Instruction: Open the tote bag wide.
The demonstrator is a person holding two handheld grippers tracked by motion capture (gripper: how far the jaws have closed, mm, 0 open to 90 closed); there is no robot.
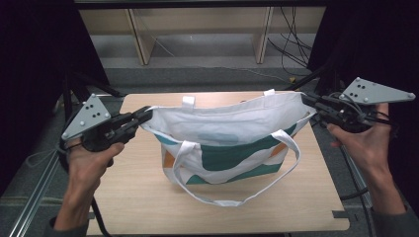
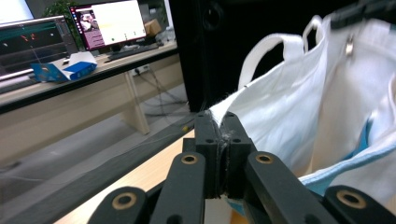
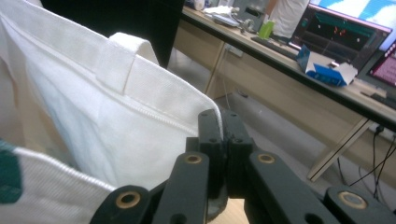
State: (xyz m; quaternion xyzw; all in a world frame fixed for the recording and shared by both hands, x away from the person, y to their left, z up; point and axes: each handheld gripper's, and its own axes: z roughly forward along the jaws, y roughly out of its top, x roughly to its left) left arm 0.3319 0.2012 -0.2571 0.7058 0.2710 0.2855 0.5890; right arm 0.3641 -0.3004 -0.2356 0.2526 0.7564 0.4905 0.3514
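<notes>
Here 1 tote bag [image 1: 232, 143] w/ 2 handles, pinched by 2 grippers: left gripper [image 1: 146, 115], right gripper [image 1: 307, 100]

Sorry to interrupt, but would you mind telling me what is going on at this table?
A person holds a gripper in each hand and has a tote bag stretched between them over the table. The left gripper is shut on the bag's left top corner, the right gripper on its right top corner. The mouth hangs open, and the near strap droops onto the table.
</notes>
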